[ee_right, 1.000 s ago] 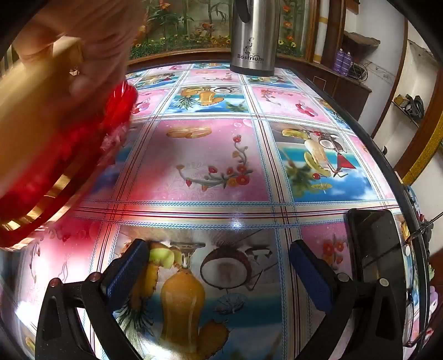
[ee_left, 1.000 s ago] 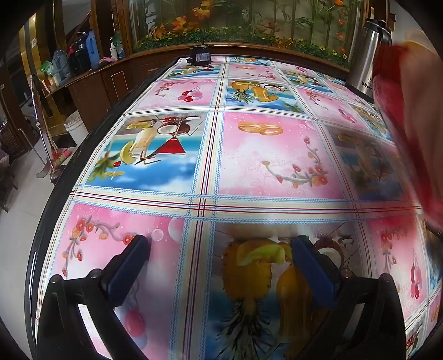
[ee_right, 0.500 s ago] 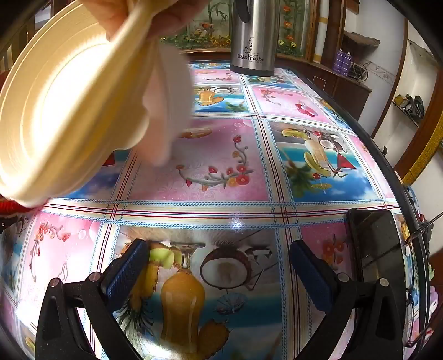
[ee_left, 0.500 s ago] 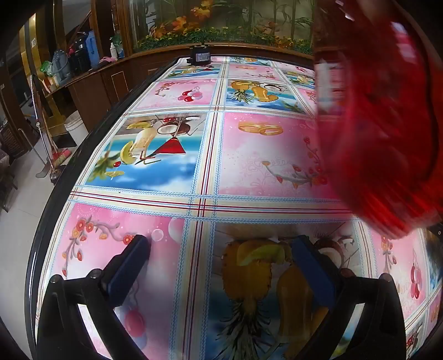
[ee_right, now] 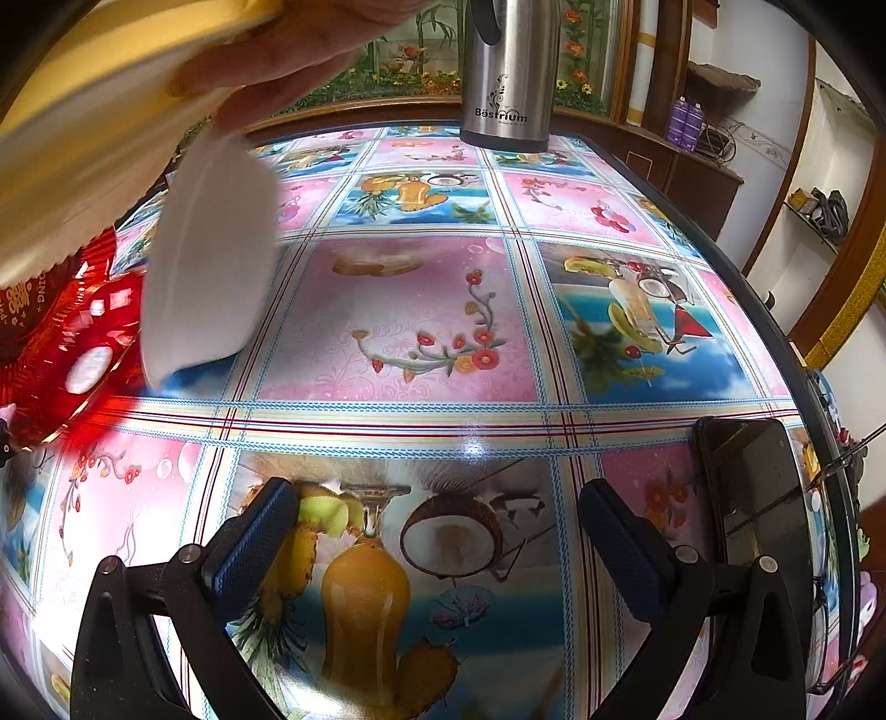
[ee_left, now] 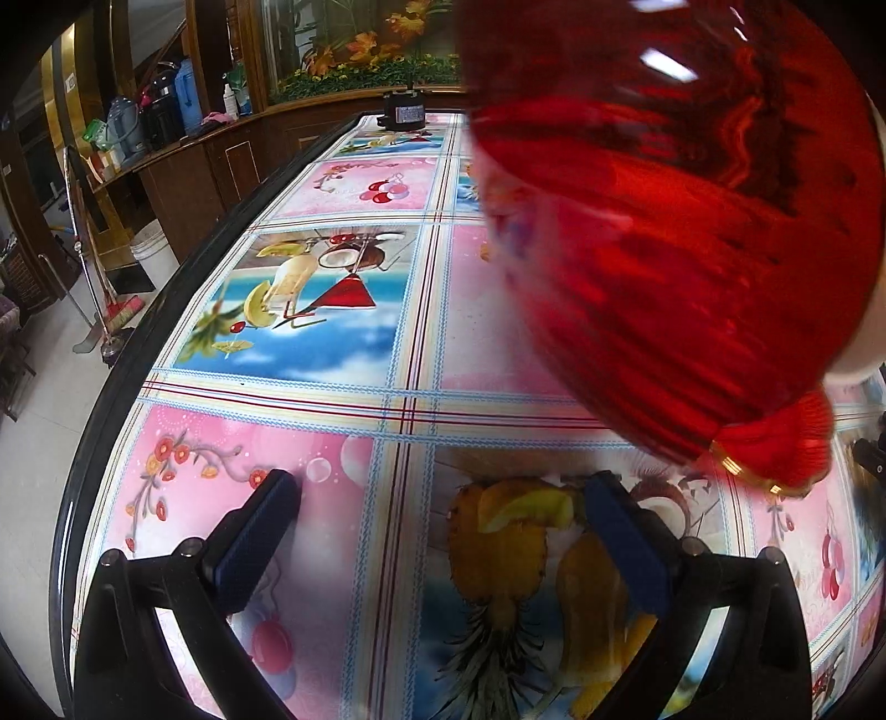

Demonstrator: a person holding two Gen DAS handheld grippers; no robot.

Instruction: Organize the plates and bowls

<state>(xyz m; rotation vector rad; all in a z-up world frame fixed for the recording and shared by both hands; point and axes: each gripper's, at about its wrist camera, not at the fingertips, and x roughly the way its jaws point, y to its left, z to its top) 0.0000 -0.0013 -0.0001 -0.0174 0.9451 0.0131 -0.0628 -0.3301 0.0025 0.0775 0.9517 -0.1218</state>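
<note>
Both my left gripper (ee_left: 437, 531) and right gripper (ee_right: 437, 531) hover wide open and empty over the fruit-print tablecloth (ee_right: 421, 332), while a bare hand (ee_right: 299, 50) carries a translucent red ribbed bowl (ee_left: 681, 221), a white bowl (ee_right: 210, 255) and a pale yellow plate (ee_right: 99, 127) above it.

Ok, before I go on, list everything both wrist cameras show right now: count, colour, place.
Translucent red plastic dish: one, red, held in the air above the table, upper right of left view.
Cream-yellow plate: one, held by a hand, upper left of right view.
Small white bowl: one, white, tilted below that hand, off the table.
Stainless steel thermos jug: one, silver, standing at the table's far end.
Black phone: one, lying flat near the table's right edge.
Fruit-and-flower patterned tablecloth: one, pink and blue, covering the table.
Hand: one, gripping the plate.
Left gripper: open, empty.
Right gripper: open, empty.
</note>
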